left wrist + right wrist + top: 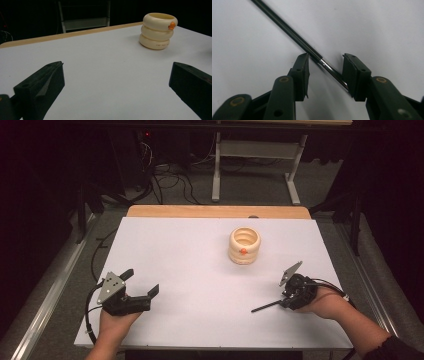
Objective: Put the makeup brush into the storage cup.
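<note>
White paper covered the desk point(200, 270), with a strip of bare wood along its far edge and dark floor, cables and a metal stand beyond. Near the front left, the left tongs point(142, 281) rested on the sheet with their jaws spread wide and nothing between them. At the front right, the right tongs point(325, 72) lay low over a thin black rod point(287, 30) with a silvery end, which lay flat on the paper and pointed left. The jaws were partly closed around that metal end; one pad seemed to touch it while a gap remained at the other, so the grip did not look finished. A cream ring stack point(244, 245) with a small orange mark stood upright toward the far right, well apart from both tongs and untouched. By the look of it, the work was at its start: the rod was being taken but not yet lifted, and whatever it was meant for remained to be done.
</note>
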{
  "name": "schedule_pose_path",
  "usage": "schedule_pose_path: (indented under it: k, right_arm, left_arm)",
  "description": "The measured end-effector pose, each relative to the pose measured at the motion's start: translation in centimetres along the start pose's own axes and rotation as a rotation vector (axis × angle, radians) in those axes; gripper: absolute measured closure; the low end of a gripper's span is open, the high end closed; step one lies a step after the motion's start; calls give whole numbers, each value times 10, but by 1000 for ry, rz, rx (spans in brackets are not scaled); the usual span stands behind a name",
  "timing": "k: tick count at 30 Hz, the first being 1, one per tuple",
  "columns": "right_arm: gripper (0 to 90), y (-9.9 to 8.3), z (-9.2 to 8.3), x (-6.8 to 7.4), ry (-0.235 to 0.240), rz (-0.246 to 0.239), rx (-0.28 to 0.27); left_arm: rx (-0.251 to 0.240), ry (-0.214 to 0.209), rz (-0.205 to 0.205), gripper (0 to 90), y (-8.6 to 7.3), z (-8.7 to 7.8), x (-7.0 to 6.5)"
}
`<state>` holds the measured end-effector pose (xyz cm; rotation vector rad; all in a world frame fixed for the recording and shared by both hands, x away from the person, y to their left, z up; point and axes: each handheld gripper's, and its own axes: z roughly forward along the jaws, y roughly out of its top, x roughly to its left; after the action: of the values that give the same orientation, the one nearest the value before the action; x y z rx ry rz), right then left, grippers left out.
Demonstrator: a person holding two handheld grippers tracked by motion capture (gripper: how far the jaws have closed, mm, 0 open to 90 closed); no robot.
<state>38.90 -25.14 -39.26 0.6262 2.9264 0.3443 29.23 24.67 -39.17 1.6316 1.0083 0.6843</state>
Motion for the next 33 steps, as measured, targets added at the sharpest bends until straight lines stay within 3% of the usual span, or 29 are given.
schedule_pose_path:
  k: [21, 33]
  right_arm:
    - [825, 4, -1, -1, -3, -9, 25]
    - [843, 6, 0, -1, -5, -5, 48]
  left_arm:
    - [0, 1, -6, 8, -1, 0, 1]
    - [1, 2, -8, 8, -1, 0, 1]
